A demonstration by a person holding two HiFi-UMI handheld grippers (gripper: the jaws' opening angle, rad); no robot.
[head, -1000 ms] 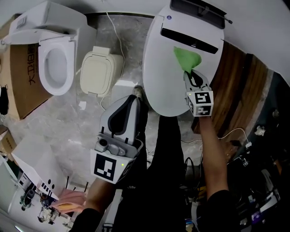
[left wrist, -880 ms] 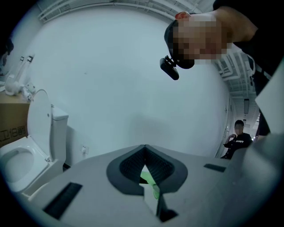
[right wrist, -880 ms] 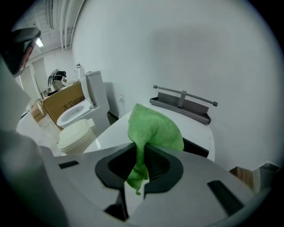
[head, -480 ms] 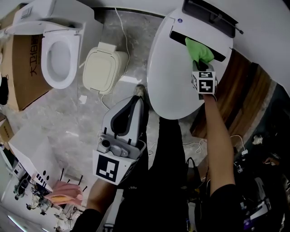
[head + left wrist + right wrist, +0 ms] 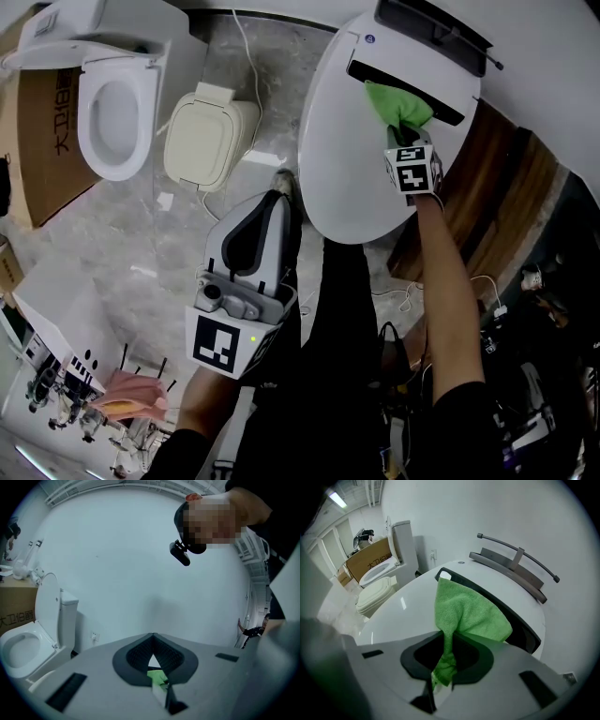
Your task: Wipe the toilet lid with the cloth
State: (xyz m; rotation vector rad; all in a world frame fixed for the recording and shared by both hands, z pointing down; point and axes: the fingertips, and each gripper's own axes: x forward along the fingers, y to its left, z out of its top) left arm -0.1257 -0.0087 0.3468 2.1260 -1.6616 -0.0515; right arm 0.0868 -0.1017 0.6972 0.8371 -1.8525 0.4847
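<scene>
Grey marble floor (image 5: 122,234) filled the scene, with the big white oval toilet lid (image 5: 352,159) at the upper right, seen in the head view. A dark wooden board (image 5: 487,187) lay just beside its right edge. At far left stood a second white toilet with its seat open (image 5: 117,103), with a brown cardboard box (image 5: 47,159) next to it. A cream closed seat unit (image 5: 202,141) sat on the floor between that toilet and the lid.

Your left gripper (image 5: 275,202) hung low by your body, short of the lid's near edge. Its tips met and gripped nothing. A sliver of green showed low through the gap in its own view (image 5: 152,648), probably the cloth farther off.

Your right gripper (image 5: 400,136) was out over the far part of the lid, jaws pinched on the green microfibre cloth (image 5: 398,105). In the right gripper view (image 5: 446,641) the cloth (image 5: 464,611) fanned out from the jaws. It lay flat on the lid (image 5: 408,606), partly over the black slot (image 5: 520,625) near the grey hinge bar (image 5: 515,555).

Step looked like mid-wipe at the hinge end. The near half of the lid was probably not covered yet. Next you needed to pull the cloth back toward yourself, pressed flat. You also needed to hold the pinch firm, so the cloth didn't snag on the slot edge or slip out.
</scene>
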